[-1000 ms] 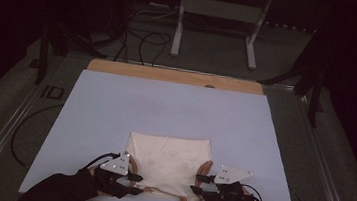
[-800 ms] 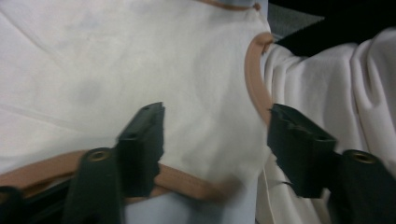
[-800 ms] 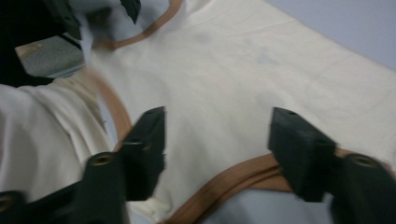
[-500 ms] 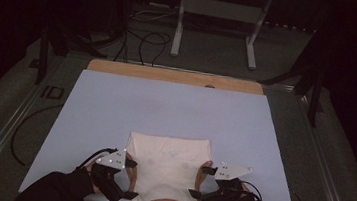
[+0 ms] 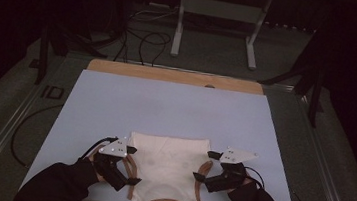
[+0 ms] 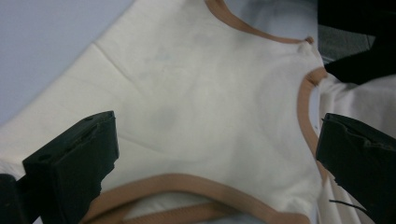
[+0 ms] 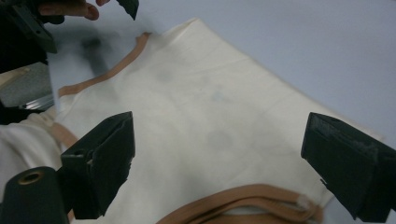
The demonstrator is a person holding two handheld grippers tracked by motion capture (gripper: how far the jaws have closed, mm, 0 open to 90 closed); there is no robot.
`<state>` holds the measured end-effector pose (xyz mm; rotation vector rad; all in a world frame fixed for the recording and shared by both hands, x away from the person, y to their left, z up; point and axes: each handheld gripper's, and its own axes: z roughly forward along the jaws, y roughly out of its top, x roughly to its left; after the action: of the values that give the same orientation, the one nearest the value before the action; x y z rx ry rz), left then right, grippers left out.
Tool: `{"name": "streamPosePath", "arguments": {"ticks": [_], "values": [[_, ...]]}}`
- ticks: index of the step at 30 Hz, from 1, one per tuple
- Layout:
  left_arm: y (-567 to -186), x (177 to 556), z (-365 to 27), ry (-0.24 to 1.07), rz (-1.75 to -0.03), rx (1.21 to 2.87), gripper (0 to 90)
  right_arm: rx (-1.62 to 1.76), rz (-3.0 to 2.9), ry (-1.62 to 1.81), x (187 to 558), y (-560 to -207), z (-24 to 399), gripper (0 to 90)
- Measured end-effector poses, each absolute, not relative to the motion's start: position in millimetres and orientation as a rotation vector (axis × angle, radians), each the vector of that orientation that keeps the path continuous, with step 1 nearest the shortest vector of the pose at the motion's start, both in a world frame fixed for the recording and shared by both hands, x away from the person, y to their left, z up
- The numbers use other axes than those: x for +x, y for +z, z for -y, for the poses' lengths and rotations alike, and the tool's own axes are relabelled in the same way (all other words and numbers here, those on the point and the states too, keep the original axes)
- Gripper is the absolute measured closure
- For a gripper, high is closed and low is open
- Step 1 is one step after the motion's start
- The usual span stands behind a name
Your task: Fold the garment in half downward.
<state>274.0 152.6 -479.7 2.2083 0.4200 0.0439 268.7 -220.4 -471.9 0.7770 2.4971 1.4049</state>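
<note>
A cream sleeveless top [image 5: 167, 164] with tan trim lies flat on the pale blue table cover [image 5: 165, 109], close to the near edge. My left gripper [image 5: 133, 166] hovers over its left armhole and my right gripper [image 5: 204, 166] over its right armhole. Both have just been opening, and their jaws stand wide with nothing pinched. In the left gripper view the black jaws [image 6: 217, 154] frame the cloth [image 6: 196, 102] and a tan armhole band [image 6: 303, 112]. In the right gripper view the jaws [image 7: 219, 158] straddle the cloth [image 7: 210, 121], and the other gripper [image 7: 126, 7] shows at the top left.
A wooden strip [image 5: 174, 75] runs along the table's far edge. Beyond it stand a metal frame [image 5: 215, 14] and loose cables [image 5: 143, 36] on the dark floor. Bare cover stretches beyond the top and to both sides.
Both grippers were closed at the top's sides and have since opened and let go of the cloth. Each hand has lifted a little; the top lies still.
</note>
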Motion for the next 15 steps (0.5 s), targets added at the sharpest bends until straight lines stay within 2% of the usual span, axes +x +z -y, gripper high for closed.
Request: {"name": "streamPosePath", "arguments": {"ticks": [15], "values": [[-468, 308, -157, 0.129, -0.481, 2.198, 0.2, 0.772, -2.46, 1.337, 307, -469, 224, 9.8]]}}
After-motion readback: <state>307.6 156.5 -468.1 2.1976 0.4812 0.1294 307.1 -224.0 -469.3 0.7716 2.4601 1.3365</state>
